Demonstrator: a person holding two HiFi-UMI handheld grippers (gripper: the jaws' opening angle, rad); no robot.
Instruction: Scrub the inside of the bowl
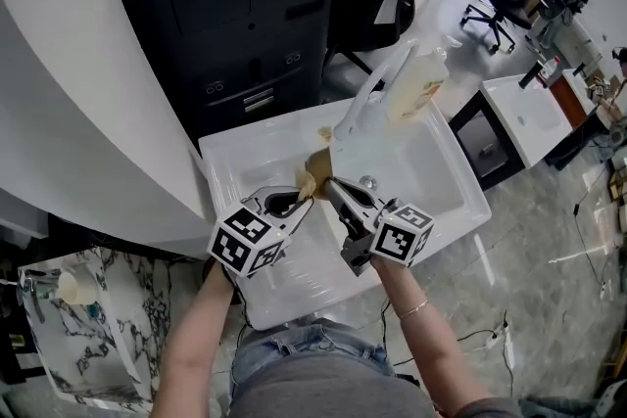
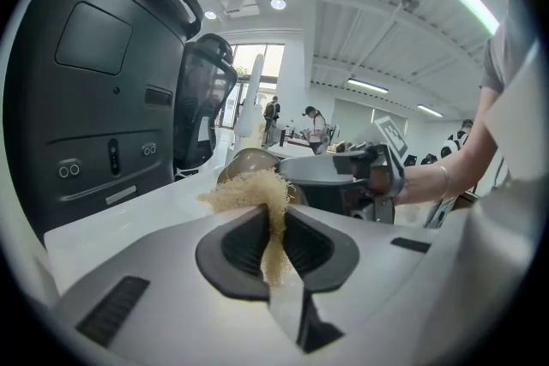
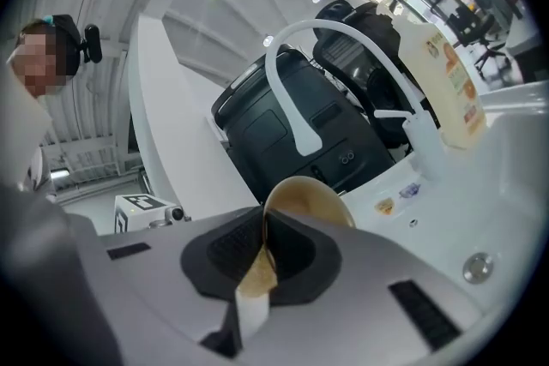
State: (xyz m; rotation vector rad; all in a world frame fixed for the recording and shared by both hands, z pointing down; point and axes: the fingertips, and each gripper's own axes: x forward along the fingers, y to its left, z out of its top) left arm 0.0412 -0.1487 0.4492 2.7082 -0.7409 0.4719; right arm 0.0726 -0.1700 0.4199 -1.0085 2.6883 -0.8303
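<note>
A tan bowl (image 1: 319,162) is held on edge over the white sink (image 1: 446,173). My right gripper (image 1: 331,183) is shut on its rim; in the right gripper view the bowl (image 3: 302,200) stands up from between the jaws of the right gripper (image 3: 262,249). My left gripper (image 1: 299,197) is shut on a fibrous tan scrub pad (image 1: 306,184). In the left gripper view the pad (image 2: 254,191) sticks out of the left gripper (image 2: 276,223) just in front of the bowl (image 2: 250,159). Whether the pad touches the bowl I cannot tell.
A white arched faucet (image 1: 377,85) and a pale soap bottle (image 1: 416,81) stand at the sink's back edge. The drain (image 3: 477,267) lies in the basin. A large black appliance (image 1: 245,15) stands behind the sink, and a marbled bin (image 1: 108,318) is at lower left.
</note>
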